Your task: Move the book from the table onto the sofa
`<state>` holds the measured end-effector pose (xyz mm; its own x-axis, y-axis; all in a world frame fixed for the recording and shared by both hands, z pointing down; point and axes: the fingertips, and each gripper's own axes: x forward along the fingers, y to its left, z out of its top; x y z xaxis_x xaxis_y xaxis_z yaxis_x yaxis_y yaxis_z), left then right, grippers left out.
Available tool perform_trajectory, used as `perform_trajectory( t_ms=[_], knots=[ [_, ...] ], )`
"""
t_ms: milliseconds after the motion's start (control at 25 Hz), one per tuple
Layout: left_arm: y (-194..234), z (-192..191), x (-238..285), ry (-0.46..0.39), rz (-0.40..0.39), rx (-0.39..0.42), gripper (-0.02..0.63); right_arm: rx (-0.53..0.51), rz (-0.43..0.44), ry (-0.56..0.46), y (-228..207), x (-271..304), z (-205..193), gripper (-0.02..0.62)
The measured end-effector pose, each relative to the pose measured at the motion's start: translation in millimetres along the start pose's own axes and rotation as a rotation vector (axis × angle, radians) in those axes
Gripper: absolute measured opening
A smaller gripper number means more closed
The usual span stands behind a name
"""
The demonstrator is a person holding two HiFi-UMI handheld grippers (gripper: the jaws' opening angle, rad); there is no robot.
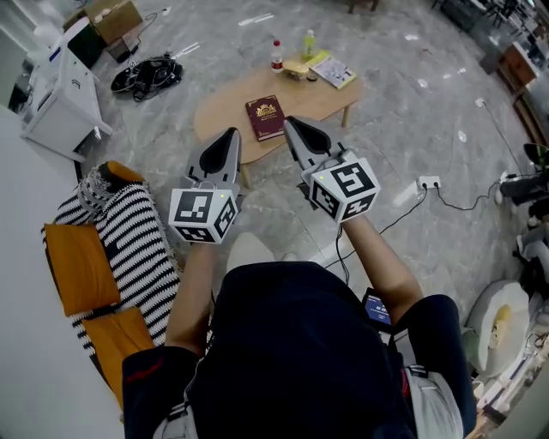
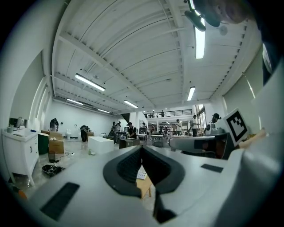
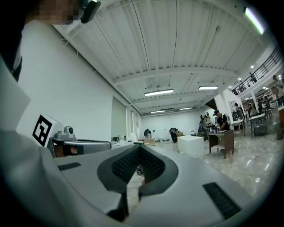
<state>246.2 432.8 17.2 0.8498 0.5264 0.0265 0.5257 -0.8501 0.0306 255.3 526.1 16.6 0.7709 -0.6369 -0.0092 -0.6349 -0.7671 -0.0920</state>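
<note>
A dark red book point(image 1: 265, 117) lies flat on the low oval wooden table point(image 1: 227, 105), near its front edge. My left gripper point(image 1: 231, 134) and right gripper point(image 1: 289, 123) are held level side by side in front of me, their tips over the table's near edge on either side of the book. Both are shut with nothing between the jaws. In the left gripper view the shut gripper point(image 2: 142, 149) shows a sliver of the table point(image 2: 144, 188) below. The right gripper point(image 3: 140, 148) looks across the hall. The sofa point(image 1: 81, 267), with orange cushions and a striped throw, is at my left.
At the table's far end stand two bottles point(image 1: 276, 56) and a magazine point(image 1: 334, 71). A white cabinet point(image 1: 60, 96), a tangle of cables point(image 1: 147, 75) and a cardboard box point(image 1: 114, 17) sit at the far left. A power strip point(image 1: 428, 183) with its cord lies on the floor at right.
</note>
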Motion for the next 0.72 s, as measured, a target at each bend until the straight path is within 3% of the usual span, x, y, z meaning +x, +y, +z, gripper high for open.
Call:
perform_trajectory(
  t_ms=[160, 360, 720],
  knots=[
    [8, -2, 12, 0.010, 0.000, -0.016, 0.015, 0.009, -0.003, 0.006, -11, 13, 0, 0.011],
    [38, 3, 31, -0.035, 0.028, -0.161, 0.015, 0.012, -0.002, 0.022, -27, 36, -5, 0.011],
    [113, -3, 82, -0.010, 0.031, -0.223, 0.015, 0.016, -0.023, 0.064, -53, 114, -8, 0.011]
  ],
)
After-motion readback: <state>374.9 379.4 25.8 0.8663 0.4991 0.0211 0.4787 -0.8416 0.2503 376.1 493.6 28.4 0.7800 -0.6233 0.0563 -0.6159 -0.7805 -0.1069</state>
